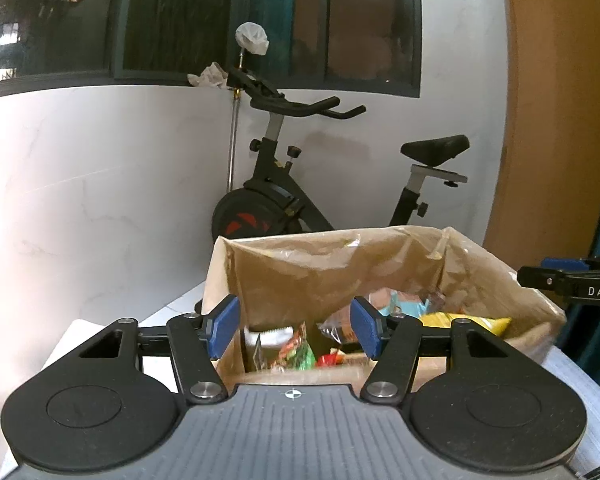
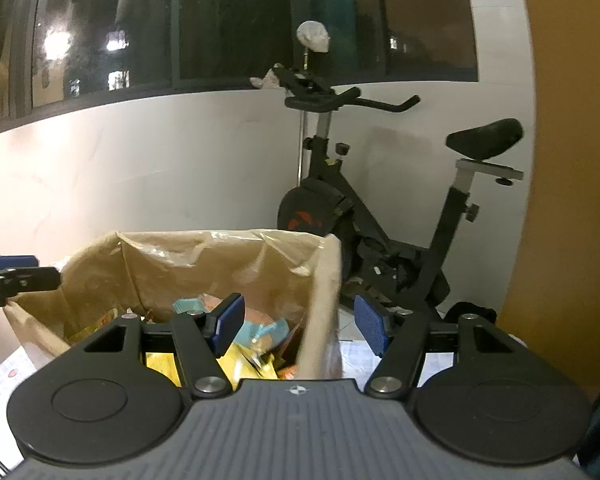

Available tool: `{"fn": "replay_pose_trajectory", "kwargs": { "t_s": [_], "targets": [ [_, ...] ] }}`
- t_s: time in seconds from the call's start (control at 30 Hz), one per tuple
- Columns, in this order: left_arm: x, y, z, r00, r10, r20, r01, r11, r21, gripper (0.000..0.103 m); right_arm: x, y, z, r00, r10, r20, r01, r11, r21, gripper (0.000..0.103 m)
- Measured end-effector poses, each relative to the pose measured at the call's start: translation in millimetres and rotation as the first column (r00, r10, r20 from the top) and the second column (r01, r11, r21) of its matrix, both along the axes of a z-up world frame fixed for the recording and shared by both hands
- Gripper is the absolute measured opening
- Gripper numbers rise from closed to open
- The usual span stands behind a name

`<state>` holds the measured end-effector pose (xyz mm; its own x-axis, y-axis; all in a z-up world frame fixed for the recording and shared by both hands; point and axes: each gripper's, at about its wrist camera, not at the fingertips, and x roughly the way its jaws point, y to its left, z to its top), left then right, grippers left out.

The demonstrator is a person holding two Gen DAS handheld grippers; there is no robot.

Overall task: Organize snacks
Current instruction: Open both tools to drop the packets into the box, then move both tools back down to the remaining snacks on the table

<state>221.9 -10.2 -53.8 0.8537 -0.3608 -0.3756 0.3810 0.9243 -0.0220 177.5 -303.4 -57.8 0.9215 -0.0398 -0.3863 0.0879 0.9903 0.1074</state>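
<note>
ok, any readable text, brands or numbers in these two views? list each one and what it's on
"DAS" – white letters on the right tongs, seen at the right edge of the left wrist view; the word may run on out of frame.
Snack packets in the cardboard box: printing too blurred to read.
Exercise bike: red mark on the flywheel, no legible letters.
Nothing else readable.

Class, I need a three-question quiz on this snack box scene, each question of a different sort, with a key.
1. True or false: the left hand-held gripper is clamped on a snack.
2. Which side wall of the cardboard box stands between the right hand-held gripper's pads? A left, B right.
3. Name the machine by the wall behind the box.

Key: 1 false, both grippers are open and hold nothing. 2 B. 3 an exercise bike.
</note>
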Motion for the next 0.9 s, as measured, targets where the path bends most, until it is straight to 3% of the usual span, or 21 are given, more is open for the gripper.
{"fn": "replay_pose_trajectory", "kwargs": {
  "t_s": [0.47, 0.9],
  "targets": [
    [-58, 9, -24, 1.000, -0.003, 0.011, 0.004, 0.999, -0.048, 0.064, -83, 11, -17, 0.996, 0.079, 0.051, -0.080, 0.997, 0.010, 0.064],
    [-65, 1, -72, 0.996, -0.036, -0.082, 0.035, 0.999, -0.005, 0.064, -97, 33, -74, 0.990, 0.129, -0.060, -0.127, 0.991, 0.033, 0.064]
  ]
}}
